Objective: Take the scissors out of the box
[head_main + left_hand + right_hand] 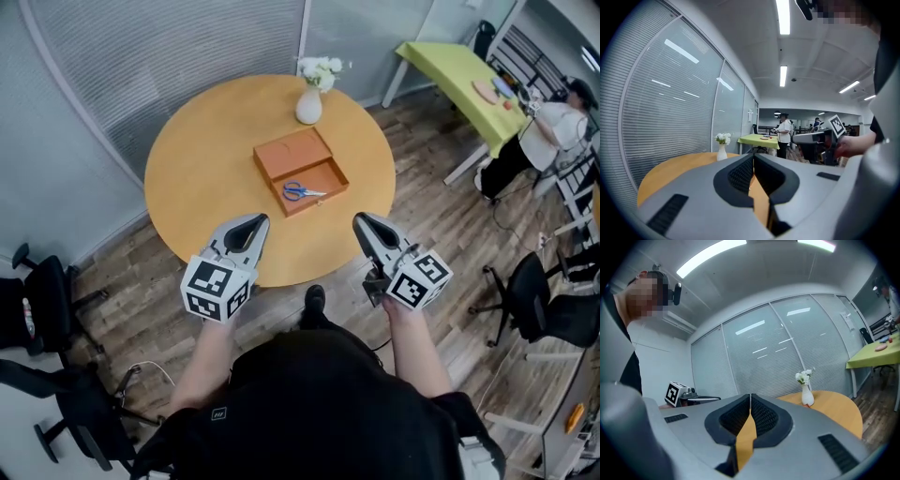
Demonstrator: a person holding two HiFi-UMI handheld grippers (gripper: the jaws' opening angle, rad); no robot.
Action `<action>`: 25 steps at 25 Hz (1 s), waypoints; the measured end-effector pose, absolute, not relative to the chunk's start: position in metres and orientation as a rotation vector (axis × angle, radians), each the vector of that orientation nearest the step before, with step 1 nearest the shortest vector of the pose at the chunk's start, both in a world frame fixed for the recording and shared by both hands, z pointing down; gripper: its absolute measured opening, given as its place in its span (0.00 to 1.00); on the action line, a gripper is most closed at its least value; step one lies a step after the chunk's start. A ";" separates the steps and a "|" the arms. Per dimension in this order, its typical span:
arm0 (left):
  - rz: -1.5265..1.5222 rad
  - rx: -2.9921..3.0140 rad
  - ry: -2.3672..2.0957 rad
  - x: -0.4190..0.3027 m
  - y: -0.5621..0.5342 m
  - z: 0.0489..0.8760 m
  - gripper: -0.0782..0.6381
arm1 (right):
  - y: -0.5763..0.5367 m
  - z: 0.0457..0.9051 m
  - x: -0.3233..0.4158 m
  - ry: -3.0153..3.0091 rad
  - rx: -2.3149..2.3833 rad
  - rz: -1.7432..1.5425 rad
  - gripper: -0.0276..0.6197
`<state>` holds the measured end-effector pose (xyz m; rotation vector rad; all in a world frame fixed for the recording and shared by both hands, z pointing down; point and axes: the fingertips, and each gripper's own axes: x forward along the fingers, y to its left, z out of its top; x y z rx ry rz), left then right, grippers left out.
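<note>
Blue-handled scissors [302, 192] lie in the tray half of the open orange-brown wooden box [292, 153], near the middle of the round wooden tabletop [206, 159]. A white vase of flowers [308, 105] stands behind it. My left tongs [257, 220] and right tongs [362, 221] hover over the near edge, both closed and empty, apart from the box.
</note>
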<state>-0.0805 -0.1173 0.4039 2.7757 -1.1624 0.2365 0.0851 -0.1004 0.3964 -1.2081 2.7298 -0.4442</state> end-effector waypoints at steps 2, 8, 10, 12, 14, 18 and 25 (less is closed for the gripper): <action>0.248 2.762 -1.181 -0.072 -0.138 0.405 0.13 | -0.124 0.399 0.092 2.739 -1.186 -0.455 0.10; 0.318 2.750 -1.207 -0.033 -0.199 0.409 0.13 | -0.196 0.410 0.122 2.772 -1.139 -0.491 0.10; 0.338 2.738 -1.230 -0.021 -0.217 0.408 0.13 | -0.218 0.415 0.132 2.783 -1.110 -0.514 0.10; 0.363 2.731 -1.258 -0.010 -0.233 0.406 0.13 | -0.237 0.418 0.140 2.796 -1.076 -0.521 0.10; 0.383 2.722 -1.281 -0.001 -0.244 0.406 0.13 | -0.253 0.421 0.148 2.810 -1.045 -0.518 0.10; 0.412 2.710 -1.310 0.008 -0.257 0.405 0.13 | -0.278 0.427 0.154 2.816 -1.013 -0.536 0.10; 0.420 2.692 -1.345 -0.006 -0.275 0.402 0.13 | -0.302 0.441 0.134 2.875 -0.981 -0.557 0.10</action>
